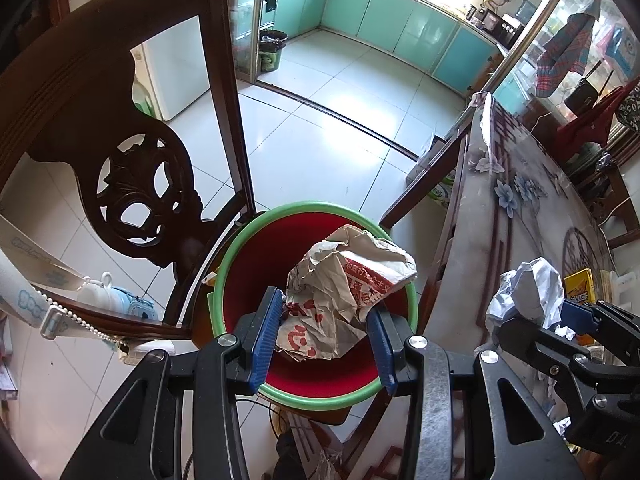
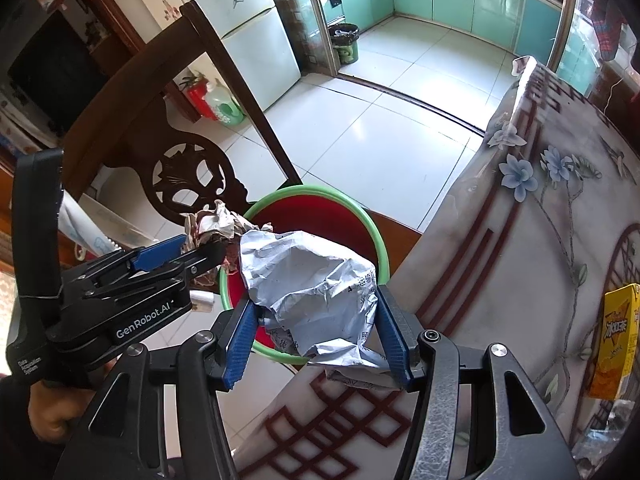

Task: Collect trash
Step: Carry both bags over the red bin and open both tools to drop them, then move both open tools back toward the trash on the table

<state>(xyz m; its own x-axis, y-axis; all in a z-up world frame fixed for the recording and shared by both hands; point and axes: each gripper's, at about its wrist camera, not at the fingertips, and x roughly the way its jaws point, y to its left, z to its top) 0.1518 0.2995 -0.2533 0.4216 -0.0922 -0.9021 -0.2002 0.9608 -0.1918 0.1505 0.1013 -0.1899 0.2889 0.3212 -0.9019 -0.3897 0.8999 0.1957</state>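
My left gripper [image 1: 322, 334] is shut on a crumpled brown paper wrapper with red print [image 1: 344, 292] and holds it over the red bin with a green rim [image 1: 236, 264]. My right gripper [image 2: 318, 340] is shut on a crumpled grey-white paper [image 2: 316, 292] at the table edge, just beside and above the same bin [image 2: 320, 216]. The right gripper with its paper also shows in the left wrist view [image 1: 528, 296]. The left gripper with the wrapper shows in the right wrist view [image 2: 216, 228].
A carved dark wooden chair [image 1: 132, 184] stands left of the bin. The table with a flowered cloth [image 2: 540, 240] lies to the right, with a yellow drink carton [image 2: 616, 336] on it. Tiled floor [image 1: 320, 128] leads to a kitchen with another bin [image 1: 272, 50].
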